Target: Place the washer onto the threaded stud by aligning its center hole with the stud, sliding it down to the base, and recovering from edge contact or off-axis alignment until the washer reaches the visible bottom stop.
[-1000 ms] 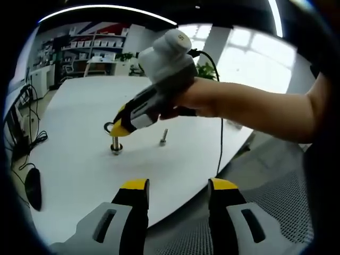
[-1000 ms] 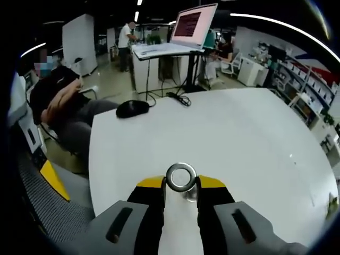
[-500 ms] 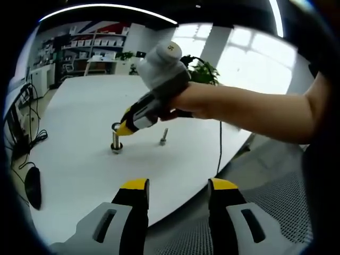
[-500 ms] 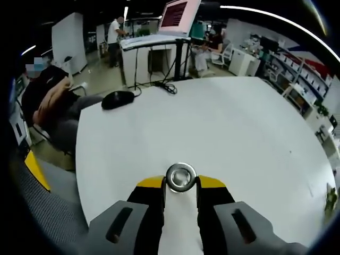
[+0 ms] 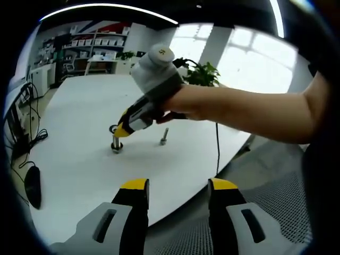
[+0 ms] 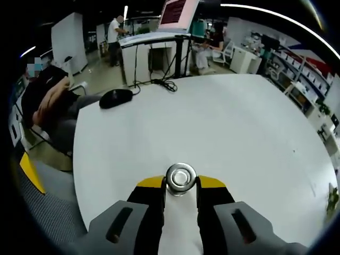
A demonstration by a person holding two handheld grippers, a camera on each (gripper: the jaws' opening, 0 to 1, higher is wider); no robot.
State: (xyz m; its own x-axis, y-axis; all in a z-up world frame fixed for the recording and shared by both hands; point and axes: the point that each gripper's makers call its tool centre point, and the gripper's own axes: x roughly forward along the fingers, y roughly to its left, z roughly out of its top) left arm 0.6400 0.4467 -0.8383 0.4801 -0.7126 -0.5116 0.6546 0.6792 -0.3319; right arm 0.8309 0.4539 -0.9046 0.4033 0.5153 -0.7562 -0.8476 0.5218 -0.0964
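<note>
Left gripper view, left to right: computer mouse (image 5: pixel 32 187) lay near the tabletop's (image 5: pixel 79 106) left edge; threaded stud (image 5: pixel 115 143) stood upright toward the near edge, washer (image 5: pixel 113 128) ringing its top, pinched by the right gripper (image 5: pixel 121 130); a second stud (image 5: pixel 163 136) stood just beyond, apart. Left gripper (image 5: pixel 175 187) hovered off the near edge, jaws parted, holding nothing. Right gripper view: washer sat between the clenched yellow-tipped jaws, stud end showing through its hole.
</note>
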